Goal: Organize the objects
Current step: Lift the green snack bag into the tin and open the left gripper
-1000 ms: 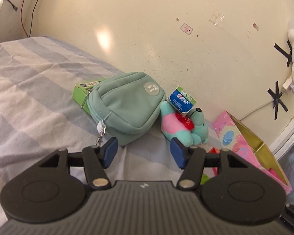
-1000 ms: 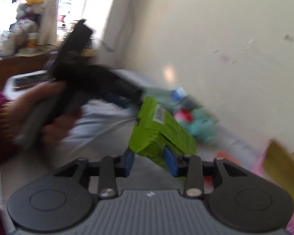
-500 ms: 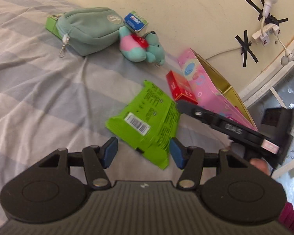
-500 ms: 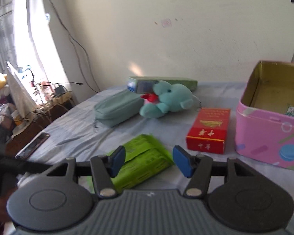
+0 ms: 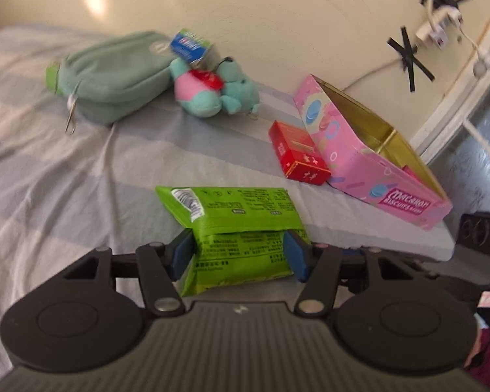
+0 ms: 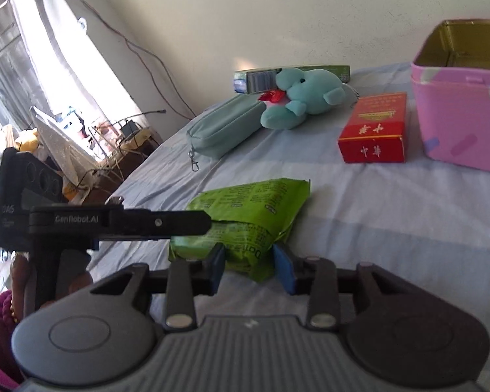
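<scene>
A green snack packet lies on the striped bedsheet; it also shows in the right wrist view. My left gripper has its blue pads at both sides of the packet's near end, touching it. My right gripper has its pads around the packet's near corner, with small gaps. The left gripper's black body reaches over the packet from the left. A pink open tin with a gold inside stands at the right, also in the right wrist view.
A red box lies beside the tin. A teal pouch, a teal and pink plush toy and a blue and green carton sit by the wall. The bed's edge drops off at the right.
My left gripper has moved down onto the green packet and closed on its near end. My right gripper has come closer to the packet, its pads now around a corner.
</scene>
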The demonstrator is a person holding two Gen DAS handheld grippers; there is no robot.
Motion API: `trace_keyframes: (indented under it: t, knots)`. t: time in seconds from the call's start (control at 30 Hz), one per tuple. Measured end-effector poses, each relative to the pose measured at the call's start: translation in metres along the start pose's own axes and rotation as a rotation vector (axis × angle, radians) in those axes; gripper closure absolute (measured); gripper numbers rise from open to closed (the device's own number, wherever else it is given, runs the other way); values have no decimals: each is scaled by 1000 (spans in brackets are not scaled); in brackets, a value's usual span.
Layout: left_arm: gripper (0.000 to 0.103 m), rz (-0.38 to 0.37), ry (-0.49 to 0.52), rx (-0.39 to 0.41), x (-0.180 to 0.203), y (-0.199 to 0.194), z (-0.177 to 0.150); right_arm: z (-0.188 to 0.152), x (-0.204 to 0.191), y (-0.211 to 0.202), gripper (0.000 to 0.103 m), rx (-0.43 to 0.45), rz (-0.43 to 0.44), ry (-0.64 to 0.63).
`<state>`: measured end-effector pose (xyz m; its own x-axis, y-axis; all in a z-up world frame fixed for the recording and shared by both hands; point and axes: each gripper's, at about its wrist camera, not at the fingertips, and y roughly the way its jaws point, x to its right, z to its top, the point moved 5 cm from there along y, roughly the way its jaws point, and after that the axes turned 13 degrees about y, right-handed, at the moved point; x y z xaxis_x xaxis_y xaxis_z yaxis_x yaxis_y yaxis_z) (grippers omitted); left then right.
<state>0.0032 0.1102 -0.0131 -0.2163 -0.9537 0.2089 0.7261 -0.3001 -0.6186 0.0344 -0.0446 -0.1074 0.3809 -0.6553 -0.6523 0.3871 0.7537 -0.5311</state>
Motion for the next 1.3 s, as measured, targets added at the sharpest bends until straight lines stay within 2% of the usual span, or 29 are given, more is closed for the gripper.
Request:
trace_keyframes:
  t: [0.07, 0.13, 0.23, 0.33, 0.43, 0.53, 0.67, 0.8, 0.87, 0.93, 1.03, 1.13, 1.2, 1.3]
  knots:
    - [43, -16, 17, 35, 11, -5, 14, 3, -4, -5, 73, 43, -14, -14]
    - [43, -69, 31, 86, 24, -10, 38, 10, -10, -21, 73, 112, -21, -44]
    - [42, -130, 110, 149, 63, -6, 80, 30, -14, -61, 73, 252, -34, -75]
    - [42, -182, 237, 182, 106, 22, 120, 55, -6, -104, 73, 387, -81, -93]
    - [42, -231, 295, 140, 142, 73, 150, 81, 20, -137, 73, 455, -164, -67]
    - [42, -262, 314, 63, 166, 131, 167, 115, 62, -158, 73, 450, -245, 16]
    - [42, -278, 296, -19, 182, 192, 177, 152, 123, -162, 73, 375, -331, 128]
    - [42, -250, 270, -71, 187, 231, 180, 174, 165, -152, 72, 294, -418, 180]
    - [41, -231, 245, -87, 187, 241, 183, 181, 176, -147, 70, 292, -464, 190]
    - [41, -253, 214, -82, 185, 241, 185, 187, 180, -145, 66, 330, -518, 169]
    - [41, -277, 213, -52, 185, 224, 181, 179, 177, -154, 65, 472, -571, 149]
    - [41, -286, 240, 3, 184, 191, 172, 160, 163, -173, 64, 605, -520, 138]
    - [41, -237, 293, 53, 184, 167, 162, 140, 145, -181, 64, 679, -499, 105]
    - [41, -85, 399, 94, 186, 135, 145, 106, 120, -187, 63, 751, -487, 63]
